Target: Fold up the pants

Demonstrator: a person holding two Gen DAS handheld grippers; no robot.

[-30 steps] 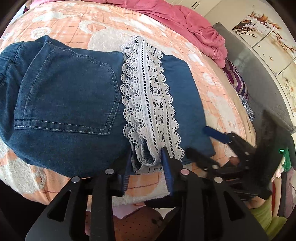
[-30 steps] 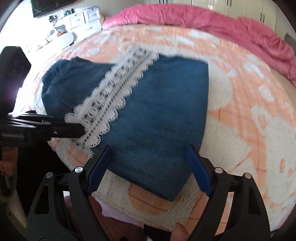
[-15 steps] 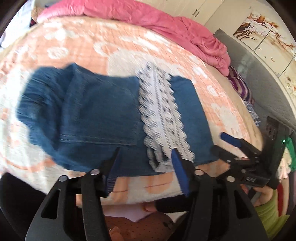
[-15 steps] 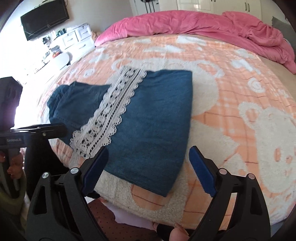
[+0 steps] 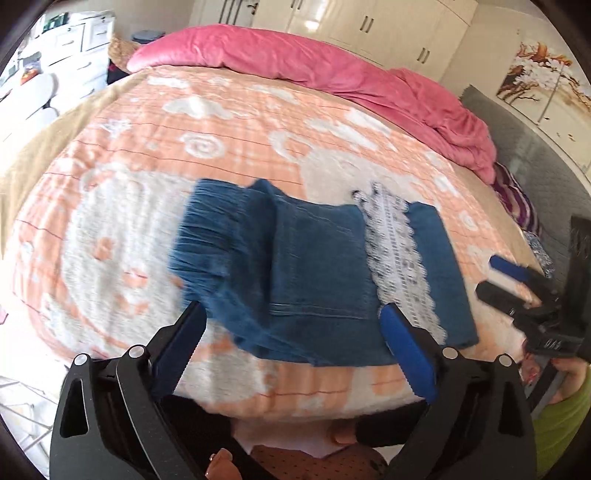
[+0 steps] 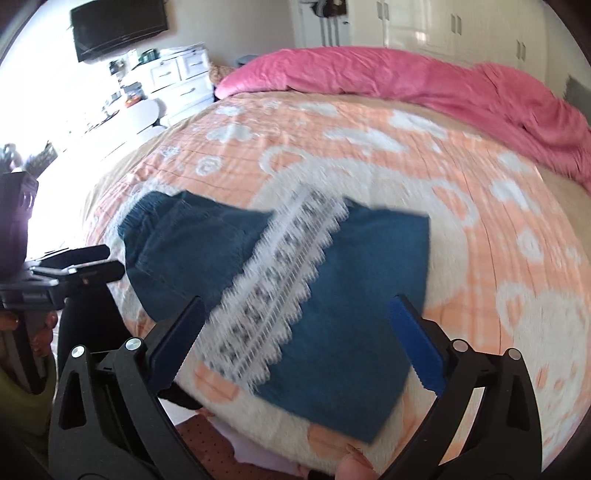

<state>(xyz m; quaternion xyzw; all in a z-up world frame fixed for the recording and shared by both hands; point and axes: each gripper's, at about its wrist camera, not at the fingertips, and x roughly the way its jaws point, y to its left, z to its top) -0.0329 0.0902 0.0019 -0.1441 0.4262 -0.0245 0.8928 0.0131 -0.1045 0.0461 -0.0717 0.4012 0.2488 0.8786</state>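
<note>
The folded blue denim pants (image 5: 317,273) (image 6: 354,295) lie on the peach bedspread near the bed's front edge, a white lace band (image 5: 399,254) (image 6: 280,291) running across them. My left gripper (image 5: 291,347) hangs above and in front of the pants, its jaws opening wide, with nothing pressed between the pads. My right gripper (image 6: 295,339) also hovers above the pants, jaws still opening, touching no cloth. Each gripper shows at the side of the other's view: the right gripper (image 5: 532,295) and the left gripper (image 6: 74,269).
A crumpled pink blanket (image 5: 332,70) (image 6: 424,81) lies along the far side of the bed (image 5: 184,122). White drawers (image 6: 181,77) and a wall television (image 6: 118,26) stand at the left, wardrobes at the back. A person's green sleeve (image 5: 561,424) shows at lower right.
Both grippers have opened and pulled up and back from the pants. The left one let go of the lace edge, which now lies flat. More of the bed is in view.
</note>
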